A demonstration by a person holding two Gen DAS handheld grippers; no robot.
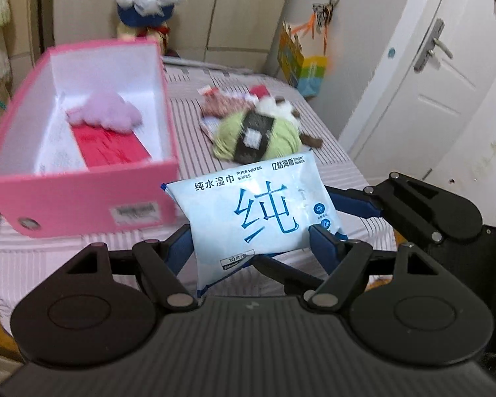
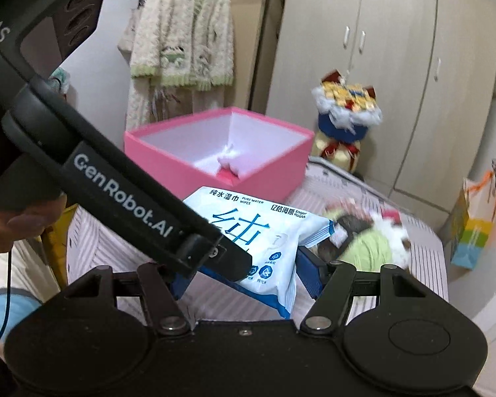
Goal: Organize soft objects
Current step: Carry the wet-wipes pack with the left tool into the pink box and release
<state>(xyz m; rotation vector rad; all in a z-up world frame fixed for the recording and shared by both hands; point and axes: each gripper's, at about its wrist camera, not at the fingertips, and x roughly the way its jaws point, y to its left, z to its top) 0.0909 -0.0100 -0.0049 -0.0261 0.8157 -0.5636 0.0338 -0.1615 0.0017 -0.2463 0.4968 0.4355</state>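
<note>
Both claws, left gripper (image 1: pixel 253 231) and right gripper (image 2: pixel 244 274), pinch the wipes pack (image 1: pixel 261 211); carry it level over the pink box (image 1: pixel 82 195) before you release.

Each camera sits just behind its own jaws, angled downward close over the bed (image 1: pixel 188 125). The left view faces the door (image 1: pixel 423 76) at 2 o'clock; the right view faces the wardrobe (image 2: pixel 380 66) at 12. Both share the wipes pack (image 1: pixel 258 211), pink box (image 2: pixel 221 152) and yarn ball (image 2: pixel 367 248).
</note>
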